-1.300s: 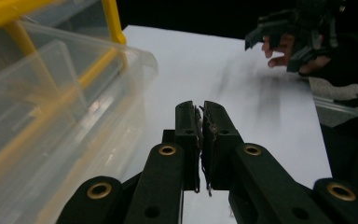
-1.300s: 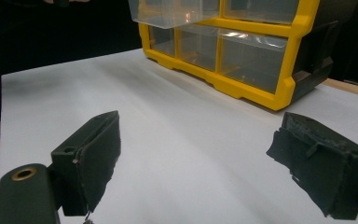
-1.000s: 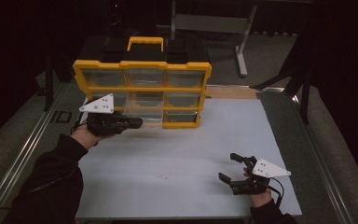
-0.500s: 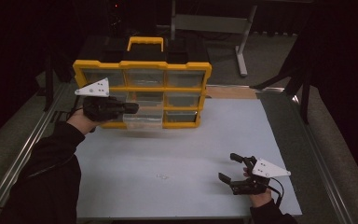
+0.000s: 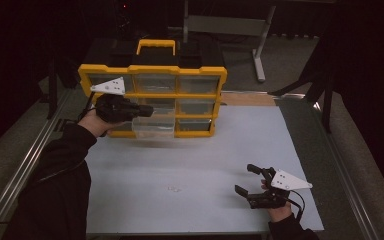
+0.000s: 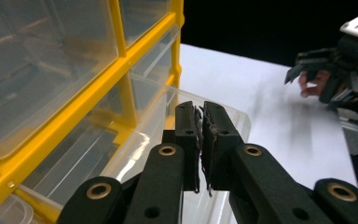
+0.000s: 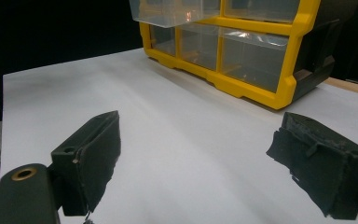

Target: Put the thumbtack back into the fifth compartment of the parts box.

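Note:
A yellow organizer (image 5: 152, 70) with clear drawers stands at the back of the white table (image 5: 205, 160). One clear drawer (image 5: 155, 127) sticks far out of its front, also seen as the clear drawer (image 6: 140, 154) and the clear drawer (image 7: 177, 11). My left gripper (image 5: 147, 111) is at that drawer's front. In the left gripper view my left gripper (image 6: 200, 140) has its pads pressed together, seemingly pinching the thin clear wall. My right gripper (image 5: 245, 180) rests near the table's front right with its jaws wide open. In its own view my right gripper (image 7: 196, 154) holds nothing.
A black case with a yellow handle (image 5: 155, 46) sits behind the organizer. A small pale scrap (image 5: 172, 189) lies on the table's middle front. Metal rails (image 5: 25, 165) run along both table sides, and a grey stand (image 5: 260, 45) rises at the back right.
My left hand has risen and shifted a little toward the organizer's left side, with the clear drawer at its tips. The right gripper has not moved.

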A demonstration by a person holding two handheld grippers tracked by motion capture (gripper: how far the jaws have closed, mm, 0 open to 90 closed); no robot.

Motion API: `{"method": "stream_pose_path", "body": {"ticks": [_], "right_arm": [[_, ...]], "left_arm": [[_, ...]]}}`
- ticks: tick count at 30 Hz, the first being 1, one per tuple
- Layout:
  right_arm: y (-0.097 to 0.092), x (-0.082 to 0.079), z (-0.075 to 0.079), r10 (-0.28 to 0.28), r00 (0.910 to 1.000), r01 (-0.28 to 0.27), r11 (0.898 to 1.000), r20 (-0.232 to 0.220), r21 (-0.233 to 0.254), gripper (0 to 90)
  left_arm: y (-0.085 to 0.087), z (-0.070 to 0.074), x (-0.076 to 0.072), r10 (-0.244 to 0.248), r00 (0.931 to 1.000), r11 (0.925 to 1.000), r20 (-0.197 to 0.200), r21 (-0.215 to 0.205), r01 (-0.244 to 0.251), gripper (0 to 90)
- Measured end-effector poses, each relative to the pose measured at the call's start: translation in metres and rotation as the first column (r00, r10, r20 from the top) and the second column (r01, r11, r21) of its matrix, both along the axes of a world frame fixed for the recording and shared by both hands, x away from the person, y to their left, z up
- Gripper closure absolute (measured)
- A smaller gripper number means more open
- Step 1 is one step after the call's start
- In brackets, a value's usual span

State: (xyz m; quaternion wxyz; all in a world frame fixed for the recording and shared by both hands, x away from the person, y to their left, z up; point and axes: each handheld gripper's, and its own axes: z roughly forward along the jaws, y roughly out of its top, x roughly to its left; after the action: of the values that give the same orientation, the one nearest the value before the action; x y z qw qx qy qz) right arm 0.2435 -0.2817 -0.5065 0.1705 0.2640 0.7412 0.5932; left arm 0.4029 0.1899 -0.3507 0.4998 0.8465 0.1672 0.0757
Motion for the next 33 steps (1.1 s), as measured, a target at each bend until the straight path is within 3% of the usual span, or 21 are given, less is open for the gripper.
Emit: {"method": "stream_pose_path", "body": {"ticks": [5, 14, 19, 21, 24, 25, 26, 33], "right_arm": [[0.0, 0.0, 0.0, 0.001, 1.0, -0.001, 1.0, 0.001, 0.0, 13.6], [0.0, 0.0, 0.0, 0.002, 1.0, -0.002, 1.0, 0.001, -0.003, 13.7], [0.0, 0.0, 0.0, 0.005, 1.0, -0.005, 1.0, -0.002, -0.005, 13.7], [0.0, 0.0, -0.001, 0.006, 1.0, -0.006, 1.0, -0.004, -0.005, 13.6], [0.0, 0.0, 0.0, 0.006, 1.0, -0.006, 1.0, -0.002, -0.007, 13.6], [0.0, 0.0, 0.0, 0.006, 1.0, -0.006, 1.0, -0.002, -0.006, 13.7], [0.0, 0.0, 0.0, 0.006, 1.0, -0.006, 1.0, -0.001, -0.006, 13.7], [0.0, 0.0, 0.0, 0.006, 1.0, -0.006, 1.0, -0.001, -0.007, 13.7]], "left_arm": [[-0.007, -0.003, 0.003, 0.025, 0.9992, 0.9988, -0.032, 0.042, -0.024, 84.8], [-0.017, -0.01, 0.005, 0.05, 0.9981, 0.991, -0.035, 0.126, -0.045, 84.6], [-0.017, -0.01, 0.005, 0.065, 0.9974, 0.9909, -0.03, 0.12, -0.061, 80.7], [-0.018, -0.01, 0.006, 0.083, 0.9956, 0.99, -0.044, 0.118, -0.077, 75.0], [-0.018, -0.009, 0.007, 0.108, 0.9924, 0.9887, -0.058, 0.111, -0.101, 57.9], [-0.017, -0.008, 0.007, 0.119, 0.9906, 0.9886, -0.067, 0.101, -0.112, 57.9], [-0.017, -0.008, 0.007, 0.129, 0.9893, 0.9874, -0.068, 0.1, -0.122, 46.7], [-0.017, -0.003, 0.005, 0.157, 0.9848, 0.9839, -0.074, 0.098, -0.149, 15.7]]}}
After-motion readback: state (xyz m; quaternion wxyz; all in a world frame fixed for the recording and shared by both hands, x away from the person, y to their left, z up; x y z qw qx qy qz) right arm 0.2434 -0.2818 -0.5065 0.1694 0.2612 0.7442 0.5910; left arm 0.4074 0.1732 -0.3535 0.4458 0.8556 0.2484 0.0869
